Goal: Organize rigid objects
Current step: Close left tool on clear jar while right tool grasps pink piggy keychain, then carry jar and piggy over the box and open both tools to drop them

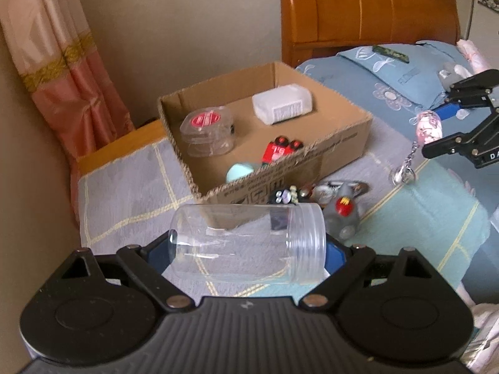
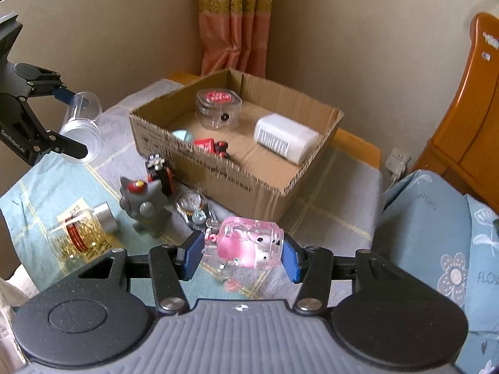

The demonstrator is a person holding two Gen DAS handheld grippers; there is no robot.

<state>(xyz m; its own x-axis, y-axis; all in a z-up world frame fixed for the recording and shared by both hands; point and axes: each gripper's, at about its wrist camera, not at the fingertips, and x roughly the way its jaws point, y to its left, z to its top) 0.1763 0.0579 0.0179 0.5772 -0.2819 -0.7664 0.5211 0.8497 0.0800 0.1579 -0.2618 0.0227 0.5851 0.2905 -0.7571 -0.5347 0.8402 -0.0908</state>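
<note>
My left gripper (image 1: 248, 251) is shut on a clear plastic jar (image 1: 249, 237) that lies sideways between its blue pads, above the blanket in front of the cardboard box (image 1: 340, 137). The right wrist view shows this gripper (image 2: 73, 121) and the jar (image 2: 82, 124) at the left. My right gripper (image 2: 241, 257) is shut on a pink see-through keychain toy (image 2: 246, 243). In the left wrist view the right gripper (image 1: 443, 129) holds the toy (image 1: 428, 126) with its chain and ring (image 1: 404, 174) dangling. The box (image 2: 218, 163) holds a red-lidded clear container (image 2: 218, 109), a white pack (image 2: 283, 138), a red toy car (image 2: 212, 146) and a teal ball (image 2: 182, 135).
On the blanket beside the box lie a grey figure (image 2: 143, 205), a small black toy (image 2: 159, 171), a clear glass piece (image 2: 190, 202), a silver roll (image 2: 106, 218) and a jar of gold clips (image 2: 75, 240). A blue pillow (image 1: 389, 74), wooden headboard (image 1: 368, 6) and curtain (image 1: 62, 62) surround the bed.
</note>
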